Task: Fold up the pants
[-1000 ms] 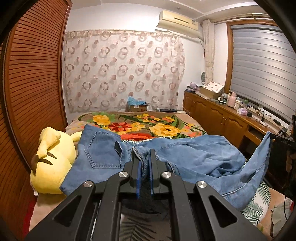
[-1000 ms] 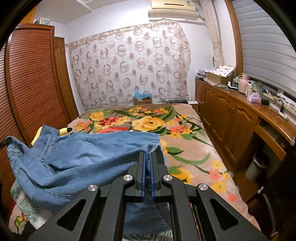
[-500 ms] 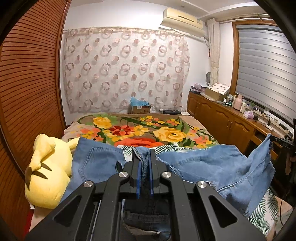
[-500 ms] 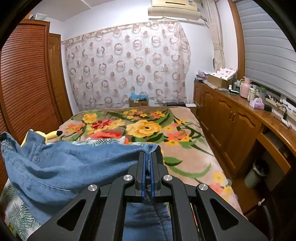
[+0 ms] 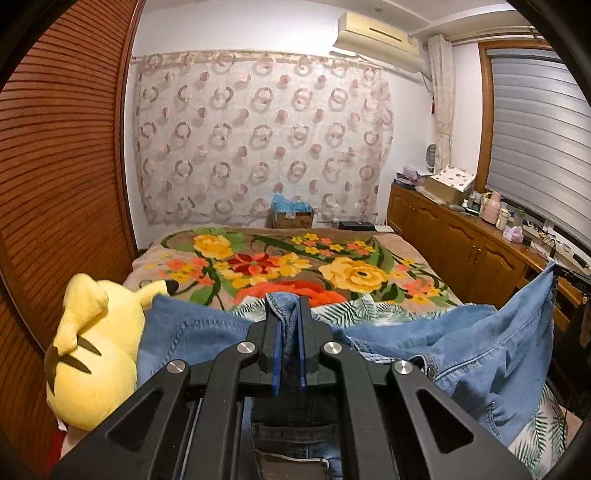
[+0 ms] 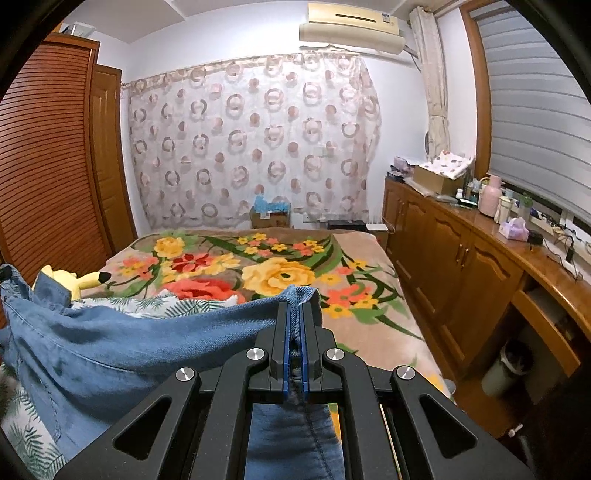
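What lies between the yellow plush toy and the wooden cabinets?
In the left wrist view, the jeans spread between the yellow plush toy and wooden cabinets.

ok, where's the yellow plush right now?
The yellow plush lies at the bed's left edge by the slatted wooden door, right against the jeans. In the right wrist view only its head shows behind the denim.

- One pair of blue denim pants point(image 5: 480, 354) was stretched over the near end of the bed.
- Two grippers were there: the left gripper point(image 5: 289, 325) and the right gripper point(image 6: 294, 325), each clamped on denim.
- One yellow plush toy point(image 5: 92, 350) lay at the bed's left edge.
- One floral blanket point(image 6: 280, 273) covered the bed.
- One air conditioner point(image 6: 349, 27) hung on the wall.
- One pink jug point(image 6: 490, 195) stood on the counter.
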